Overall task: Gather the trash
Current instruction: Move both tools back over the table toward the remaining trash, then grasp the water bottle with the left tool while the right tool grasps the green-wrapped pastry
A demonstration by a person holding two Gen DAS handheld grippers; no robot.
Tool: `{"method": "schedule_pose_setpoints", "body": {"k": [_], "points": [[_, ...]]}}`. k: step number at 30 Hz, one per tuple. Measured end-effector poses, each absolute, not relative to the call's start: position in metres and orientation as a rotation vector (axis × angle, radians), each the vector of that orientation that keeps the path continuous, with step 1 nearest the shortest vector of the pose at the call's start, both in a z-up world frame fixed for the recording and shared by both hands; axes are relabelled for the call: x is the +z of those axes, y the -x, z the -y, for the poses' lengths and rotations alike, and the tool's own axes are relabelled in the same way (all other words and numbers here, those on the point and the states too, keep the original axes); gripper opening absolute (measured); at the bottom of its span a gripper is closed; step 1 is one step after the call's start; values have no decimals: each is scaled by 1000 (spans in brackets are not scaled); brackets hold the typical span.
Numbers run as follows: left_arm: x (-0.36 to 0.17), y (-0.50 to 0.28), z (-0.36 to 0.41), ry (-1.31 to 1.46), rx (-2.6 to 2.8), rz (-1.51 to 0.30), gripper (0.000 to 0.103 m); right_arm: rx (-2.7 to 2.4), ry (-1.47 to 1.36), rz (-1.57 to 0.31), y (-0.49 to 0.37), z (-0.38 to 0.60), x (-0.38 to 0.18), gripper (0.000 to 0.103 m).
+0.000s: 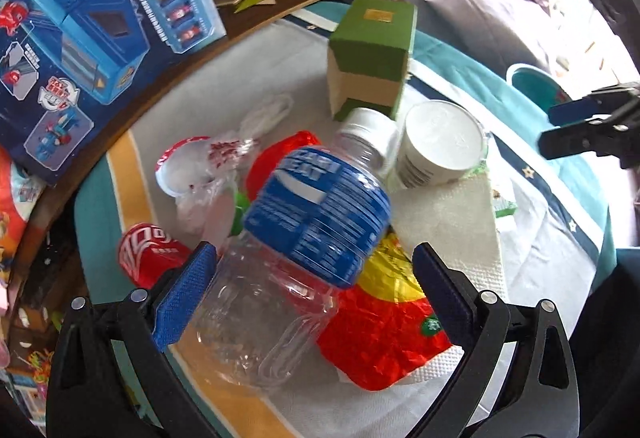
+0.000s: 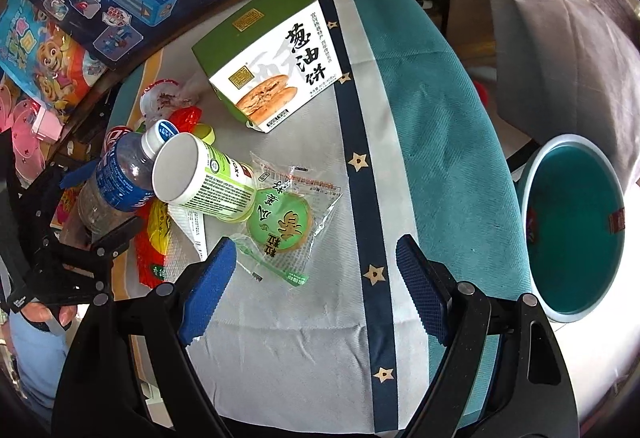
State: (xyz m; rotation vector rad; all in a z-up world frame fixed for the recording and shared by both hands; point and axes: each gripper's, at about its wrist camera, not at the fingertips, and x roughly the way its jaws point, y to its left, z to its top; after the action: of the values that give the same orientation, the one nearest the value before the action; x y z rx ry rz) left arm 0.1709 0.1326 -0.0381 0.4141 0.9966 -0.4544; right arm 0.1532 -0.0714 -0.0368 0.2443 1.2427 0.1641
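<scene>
An empty clear plastic bottle with a blue label and white cap lies between the fingers of my open left gripper, its base nearest the camera; the jaws stand wide on either side of it. It also shows in the right wrist view. Around it lie a white-and-green tub, a red-yellow wrapper, a red can, a paper napkin and a green box. My right gripper is open and empty above the cloth, near a green cookie packet.
A teal waste bin stands on the floor right of the table. A blue toy box leans behind the trash at the left. A teal-and-white tablecloth covers the table. A grey bag stands at the back right.
</scene>
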Motion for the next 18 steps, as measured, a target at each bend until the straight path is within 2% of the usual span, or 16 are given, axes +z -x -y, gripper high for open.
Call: {"method": "schedule_pose_setpoints", "body": {"k": [1, 2, 3, 4, 9, 11, 13, 18], "points": [[-39, -168, -134, -394, -465, -991, 91, 161, -246, -1249, -154, 71, -40, 78], [-39, -164, -137, -377, -472, -989, 76, 159, -247, -1254, -155, 70, -42, 78], [-40, -161, -139, -355, -485, -1000, 68, 159, -248, -1255, -155, 70, -44, 78], [-41, -158, -141, -328, -502, -1014, 66, 160, -248, -1260, -156, 69, -46, 78], [-40, -153, -141, -316, -480, -1023, 69, 169, -250, -1276, -159, 63, -54, 78], [-36, -154, -138, -320, -472, -1012, 82, 171, -258, -1281, -159, 62, -57, 78], [-33, -157, -134, -342, -464, -997, 91, 173, -259, -1284, -158, 62, -59, 78], [-39, -166, -122, -366, -465, -1008, 91, 158, -268, -1289, -158, 67, -64, 78]]}}
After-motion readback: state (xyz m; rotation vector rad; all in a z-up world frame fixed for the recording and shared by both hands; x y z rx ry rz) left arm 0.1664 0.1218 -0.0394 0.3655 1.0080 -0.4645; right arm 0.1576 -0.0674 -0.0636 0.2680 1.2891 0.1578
